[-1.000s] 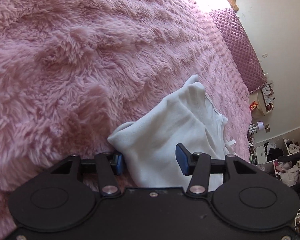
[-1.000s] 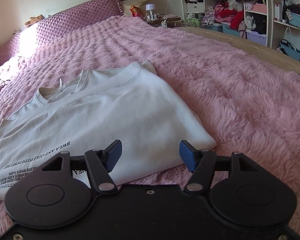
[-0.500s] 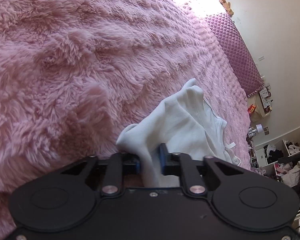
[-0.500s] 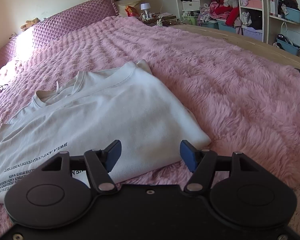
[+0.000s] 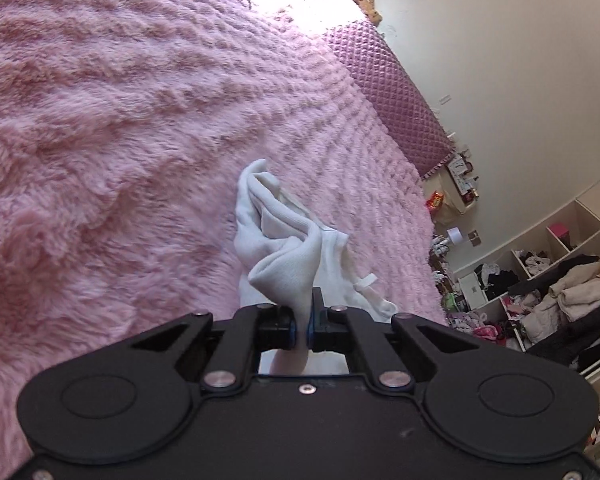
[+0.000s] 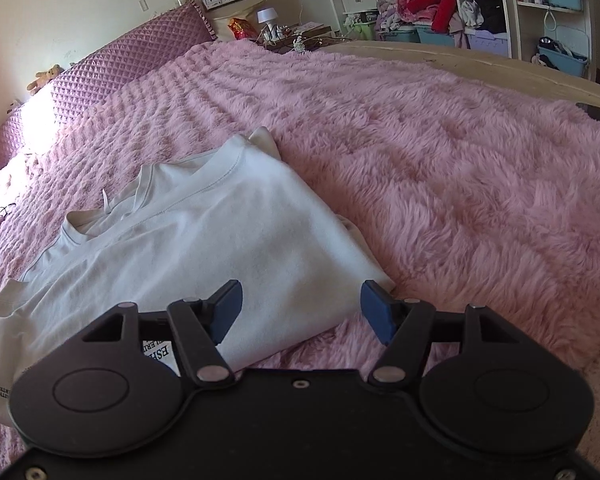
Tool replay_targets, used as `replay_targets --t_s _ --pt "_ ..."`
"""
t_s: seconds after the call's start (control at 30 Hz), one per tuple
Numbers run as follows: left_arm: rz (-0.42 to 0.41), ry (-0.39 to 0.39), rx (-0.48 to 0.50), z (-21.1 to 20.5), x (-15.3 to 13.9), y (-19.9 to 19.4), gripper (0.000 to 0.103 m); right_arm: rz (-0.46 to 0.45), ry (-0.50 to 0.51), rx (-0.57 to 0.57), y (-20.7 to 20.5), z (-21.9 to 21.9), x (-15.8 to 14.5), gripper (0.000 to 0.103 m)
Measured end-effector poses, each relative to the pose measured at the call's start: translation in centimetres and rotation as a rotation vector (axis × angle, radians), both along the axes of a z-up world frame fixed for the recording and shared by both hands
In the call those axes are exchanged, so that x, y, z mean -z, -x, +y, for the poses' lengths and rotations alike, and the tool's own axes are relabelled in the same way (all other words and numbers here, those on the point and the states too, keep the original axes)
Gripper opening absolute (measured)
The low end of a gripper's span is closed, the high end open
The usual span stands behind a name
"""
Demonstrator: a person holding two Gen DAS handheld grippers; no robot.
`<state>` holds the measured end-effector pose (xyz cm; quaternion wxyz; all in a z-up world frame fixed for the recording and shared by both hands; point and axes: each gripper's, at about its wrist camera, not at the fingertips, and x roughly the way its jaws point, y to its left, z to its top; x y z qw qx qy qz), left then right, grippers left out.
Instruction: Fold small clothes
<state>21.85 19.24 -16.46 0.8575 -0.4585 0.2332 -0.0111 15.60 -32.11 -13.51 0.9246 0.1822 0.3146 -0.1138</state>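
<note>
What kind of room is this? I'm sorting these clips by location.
Most likely a bedroom: a white T-shirt lies on a bed covered by a fluffy pink blanket, with a quilted purple headboard behind it and open shelves stuffed with clothes by the wall.

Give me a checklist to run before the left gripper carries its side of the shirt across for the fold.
1. Left gripper shut on the shirt: ok, cloth is pinched between the pads.
2. Pinched cloth raised off the blanket: ok, it is bunched up above the fingers.
3. Right gripper holding the shirt: not ok, it is open, above the bottom corner.
4. Shirt's right side flat: ok.
5. How many layers the left gripper holds: cannot tell.
</note>
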Motion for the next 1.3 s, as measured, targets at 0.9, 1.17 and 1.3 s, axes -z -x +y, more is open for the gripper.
replay_targets --t_s 0.9,1.17,1.3 --pt "0.069 0.088 0.765 -24.5 3.0 -7.2 0.045 -0.065 0.017 0.079 0.8 -4.5 -2.2 0.068" --pt "0.081 0.008 0.561 -14.2 1.6 -3.3 0.049 -0.09 -0.051 -0.025 1.2 -2.8 -2.2 0.068" --pt "0.142 0.032 0.489 -11.0 3.8 -1.9 0.049 -0.084 -0.099 -0.065 0.5 -2.1 -1.8 0.068"
